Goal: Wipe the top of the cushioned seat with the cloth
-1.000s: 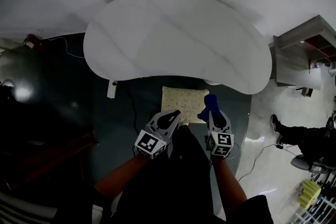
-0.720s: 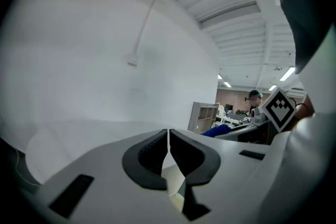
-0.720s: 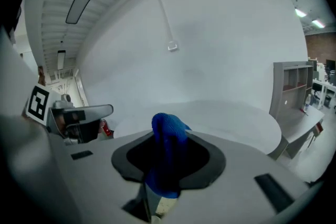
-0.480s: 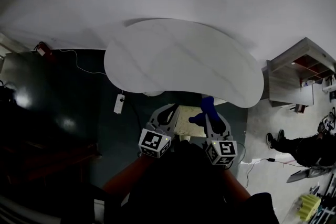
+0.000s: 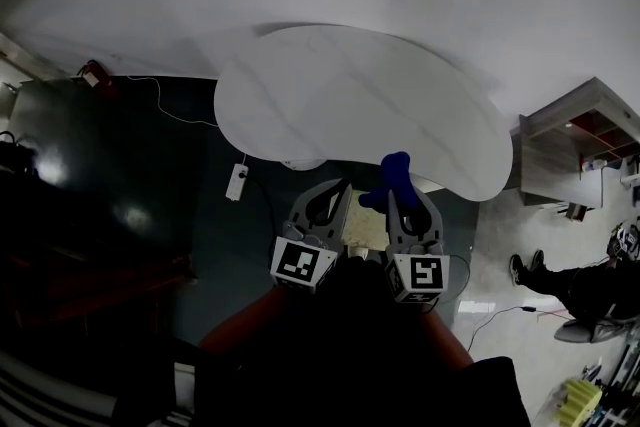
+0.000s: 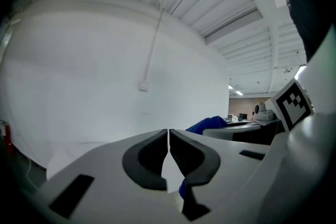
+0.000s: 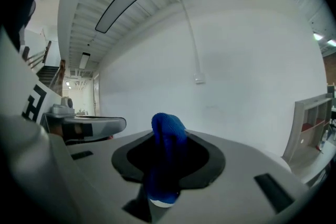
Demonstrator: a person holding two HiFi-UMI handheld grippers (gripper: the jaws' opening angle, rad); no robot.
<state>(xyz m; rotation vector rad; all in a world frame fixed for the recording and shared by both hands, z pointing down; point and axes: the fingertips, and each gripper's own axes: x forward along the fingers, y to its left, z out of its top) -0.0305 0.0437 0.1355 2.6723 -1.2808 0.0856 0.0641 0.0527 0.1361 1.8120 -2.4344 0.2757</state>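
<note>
- White kidney-shaped table (image 5: 360,105) fills the far middle of the room, standing over a dark floor, with white wall beyond.
- Grey shelf unit (image 5: 575,140) stands at the right; a power strip (image 5: 237,181) lies on the floor at the left.
- Pale cushioned seat (image 5: 366,227) shows by the table's near edge, between the two grippers.
- Right gripper (image 5: 399,193) clamps the blue cloth (image 5: 392,173), which bunches past the jaw tips, just beyond the seat's far right corner.
- Left gripper (image 5: 337,189) has its jaws pressed together, with nothing between them.

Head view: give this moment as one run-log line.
right gripper: shut on blue cloth | left gripper: shut, empty | cushioned seat: partly hidden below
</note>
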